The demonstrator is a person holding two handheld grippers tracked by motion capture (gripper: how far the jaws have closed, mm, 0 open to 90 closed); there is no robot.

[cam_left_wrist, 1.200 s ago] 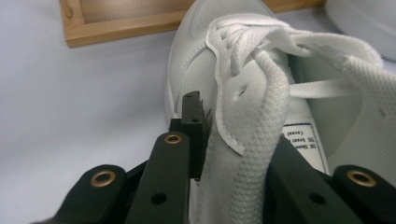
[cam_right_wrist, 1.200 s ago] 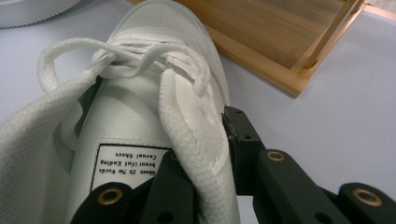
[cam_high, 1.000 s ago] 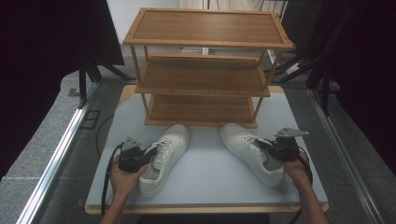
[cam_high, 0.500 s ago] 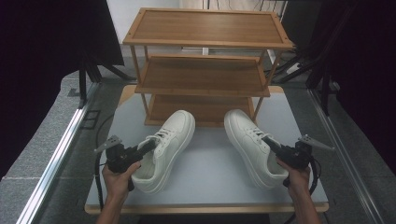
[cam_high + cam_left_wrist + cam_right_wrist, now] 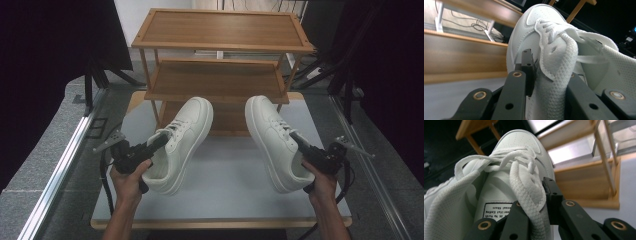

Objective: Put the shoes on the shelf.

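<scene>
Your fingers are pinching on both sides: the left gripper (image 5: 159, 141) is clamped on the collar of the left shoe (image 5: 182, 141), and in the left gripper view one finger (image 5: 527, 65) lies against the outer wall with the fabric bunched between the pair. The right gripper (image 5: 296, 139) nips the collar of the right shoe (image 5: 276, 141) the same way, one finger (image 5: 552, 192) outside, the other inside by the label.

Both shoes look lifted off the table (image 5: 230, 175), toes pointing far toward the rack (image 5: 222, 65), at about the height of its lower shelves. Left shoe is near left, right shoe near right, well apart.

So I judge the pick-up done and the carry under way. What's left is placing: the three shelves stand bare. You need to slide each toe onto a shelf, set the soles flat, then release. Mind the rack's front posts as you go in.
</scene>
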